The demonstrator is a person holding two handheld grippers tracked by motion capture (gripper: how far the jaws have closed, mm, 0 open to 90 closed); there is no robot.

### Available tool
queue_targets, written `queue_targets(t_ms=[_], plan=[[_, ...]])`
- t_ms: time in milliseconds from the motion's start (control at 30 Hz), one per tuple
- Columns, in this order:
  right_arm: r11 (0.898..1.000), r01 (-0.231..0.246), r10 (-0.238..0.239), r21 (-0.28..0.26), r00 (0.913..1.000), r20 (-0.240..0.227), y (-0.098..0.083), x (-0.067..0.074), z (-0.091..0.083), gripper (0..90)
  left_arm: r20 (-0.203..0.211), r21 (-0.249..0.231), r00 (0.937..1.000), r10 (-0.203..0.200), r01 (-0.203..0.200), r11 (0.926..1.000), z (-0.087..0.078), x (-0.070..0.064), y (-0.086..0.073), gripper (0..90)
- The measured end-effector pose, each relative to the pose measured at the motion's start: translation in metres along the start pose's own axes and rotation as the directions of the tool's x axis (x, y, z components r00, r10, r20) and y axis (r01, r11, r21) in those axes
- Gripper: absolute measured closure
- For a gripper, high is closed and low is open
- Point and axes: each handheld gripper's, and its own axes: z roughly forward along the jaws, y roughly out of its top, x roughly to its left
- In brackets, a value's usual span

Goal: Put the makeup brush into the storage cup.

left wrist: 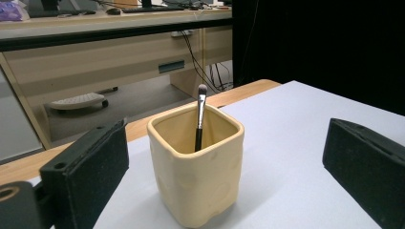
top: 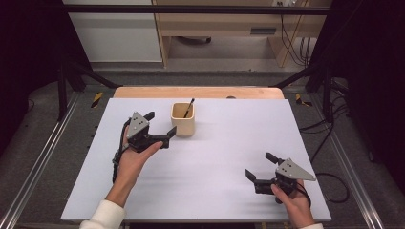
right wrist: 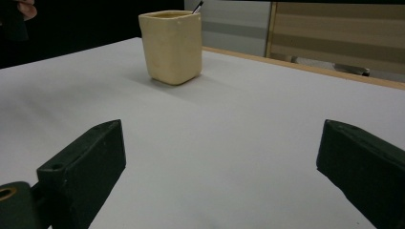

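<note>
We hold the left gripper (top: pixel 161 129) wide open beside the cup (top: pixel 183 120). Centre the jaws on its walls, clear of the brush (left wrist: pixel 200 117), before closing.

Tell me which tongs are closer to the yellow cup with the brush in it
Left. The left tongs sit open just beside the cup, on its left. The right tongs are far off near the table's front right.

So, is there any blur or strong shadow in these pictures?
Left gripper view: the cup and brush are sharp; the near jaws look slightly soft. Right gripper view: the cup throws a faint shadow toward the camera; the near jaws are soft. High view: even light on the table, dark surroundings, no glare.
</note>
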Motion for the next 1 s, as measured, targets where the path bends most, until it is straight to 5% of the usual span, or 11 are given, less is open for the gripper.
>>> queue_targets(t_ms=[533, 1000], plan=[[1.0, -0.005, 0.005, -0.002, 1.0, 0.001, 0.0, 0.001, 0.0, 3.1, -0.03, 0.001, 0.9994, -0.015, 0.015, 0.9999, -0.023, 0.014, -0.012, 0.8], [1.0, 0.003, -0.003, -0.001, 1.0, 0.0, 0.0, 0.001, 0.0, 3.1, -0.014, -0.013, 0.9999, -0.001, 0.001, 0.9999, -0.053, 0.018, -0.031, 0.9]])
